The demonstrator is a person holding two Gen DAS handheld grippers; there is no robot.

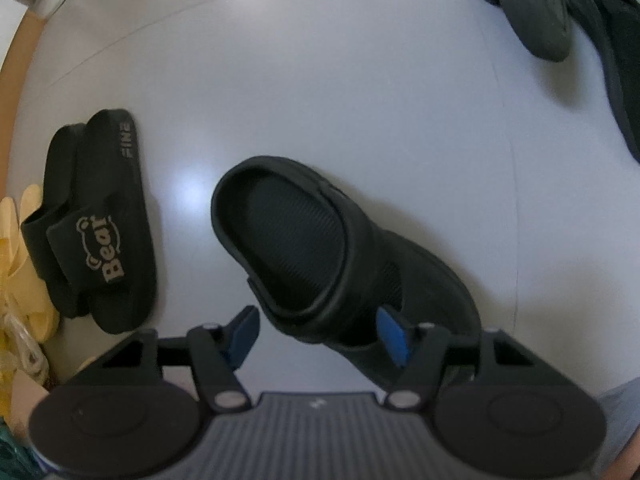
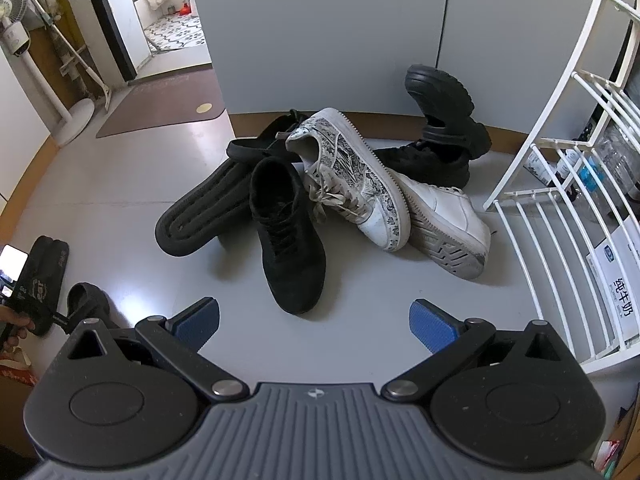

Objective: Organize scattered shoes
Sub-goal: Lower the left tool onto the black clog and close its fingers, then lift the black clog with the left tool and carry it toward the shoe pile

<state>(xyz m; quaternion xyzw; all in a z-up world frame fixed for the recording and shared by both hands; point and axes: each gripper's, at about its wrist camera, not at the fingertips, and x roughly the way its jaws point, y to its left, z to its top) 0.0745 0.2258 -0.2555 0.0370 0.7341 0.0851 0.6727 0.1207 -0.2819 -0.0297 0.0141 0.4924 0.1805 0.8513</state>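
My left gripper (image 1: 318,334) has its fingers spread wide on either side of a black clog (image 1: 320,248) that lies on the floor (image 1: 320,80), and I cannot tell whether the blue pads are touching its sides yet or only flanking them. If I close here, I judge the grip lands on the soft rim near the toe end, so the clog could fold, pivot or slip out as I lift. The pair of black Bear slides (image 1: 96,224) sits just beside it to the left, near enough that a swing could knock them askew. My right gripper (image 2: 314,322) hangs released and empty above the floor, short of the heap where a black sneaker (image 2: 286,224), a patterned white sneaker (image 2: 352,184), a plain white sneaker (image 2: 448,220) and other dark shoes lean on one another; pulling one could topple the rest against the white rack (image 2: 560,200). The clog's near end is hidden behind my left gripper, and the dark shapes at the top right of the left view are cut off.
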